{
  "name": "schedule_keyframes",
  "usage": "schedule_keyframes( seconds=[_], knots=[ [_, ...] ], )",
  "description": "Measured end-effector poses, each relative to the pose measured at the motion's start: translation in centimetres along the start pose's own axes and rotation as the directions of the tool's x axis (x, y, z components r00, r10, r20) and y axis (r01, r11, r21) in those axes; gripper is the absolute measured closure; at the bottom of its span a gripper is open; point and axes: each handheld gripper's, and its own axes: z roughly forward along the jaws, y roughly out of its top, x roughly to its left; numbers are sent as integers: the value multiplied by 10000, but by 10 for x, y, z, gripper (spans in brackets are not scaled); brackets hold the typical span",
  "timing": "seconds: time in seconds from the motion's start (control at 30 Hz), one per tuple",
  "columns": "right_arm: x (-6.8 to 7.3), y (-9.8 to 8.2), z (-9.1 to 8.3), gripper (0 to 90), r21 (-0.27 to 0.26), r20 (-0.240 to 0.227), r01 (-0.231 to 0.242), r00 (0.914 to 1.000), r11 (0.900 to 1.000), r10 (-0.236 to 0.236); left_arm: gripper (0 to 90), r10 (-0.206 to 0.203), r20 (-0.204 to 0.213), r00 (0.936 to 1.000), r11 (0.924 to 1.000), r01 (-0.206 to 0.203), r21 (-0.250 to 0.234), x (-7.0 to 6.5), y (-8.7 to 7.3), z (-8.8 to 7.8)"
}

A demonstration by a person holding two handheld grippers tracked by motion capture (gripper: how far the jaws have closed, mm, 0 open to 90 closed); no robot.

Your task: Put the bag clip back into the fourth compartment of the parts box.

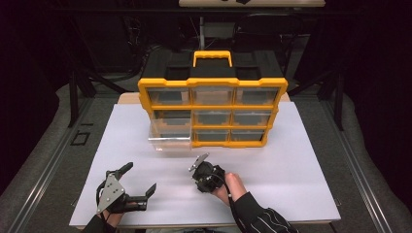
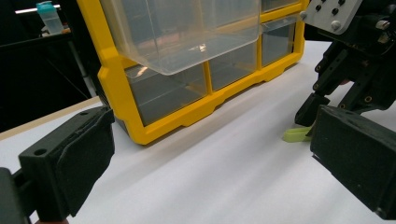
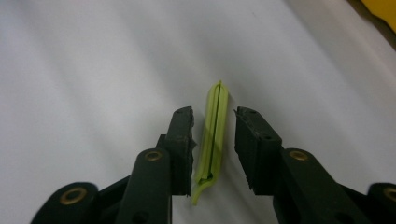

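On white tabletop point(image 1: 291, 165), yellow organizer point(image 1: 212, 99).

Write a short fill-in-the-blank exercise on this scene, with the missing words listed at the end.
1. The organizer has a frame coloured ____.
2. One clear drawer is pulled out of the organizer's ____ column, as the high view shows it.
3. The thin green piece lies on the white sheet between the jaws of the ____ tool.
4. The left tool holds ____, its jaws wide apart.

Missing words: yellow; left; right; nothing
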Motion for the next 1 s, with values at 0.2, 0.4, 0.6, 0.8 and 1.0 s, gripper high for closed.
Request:
schedule_keyframes(
  seconds=[0.2, 0.4, 0.6, 0.8, 1.0],
  knots=[
    [-2, -1, 4, 711, -42, -207, -230, 9995, 9997, 229, 0, -5, 9, 10000, 10000, 5, 9, 0, 0, 0],
    [-4, -1, 6, 747, -30, -134, -560, 9983, 9984, 560, 0, 17, 34, 10000, 10000, -17, 12, 0, 0, -1],
    [-5, -1, 6, 794, 0, -237, -782, 9967, 9969, 782, 0, 16, 29, 10000, 10000, -16, 26, 0, 0, 0],
    [-6, -2, 6, 799, -70, -389, -993, 9943, 9950, 990, 0, 14, 28, 10000, 10000, -14, 14, 1, 0, -1],
    [-6, -2, 4, 802, -55, -295, -839, 9961, 9965, 837, 0, 6, 10, 10000, 10000, -6, -44, 1, 0, -1]
  ],
)
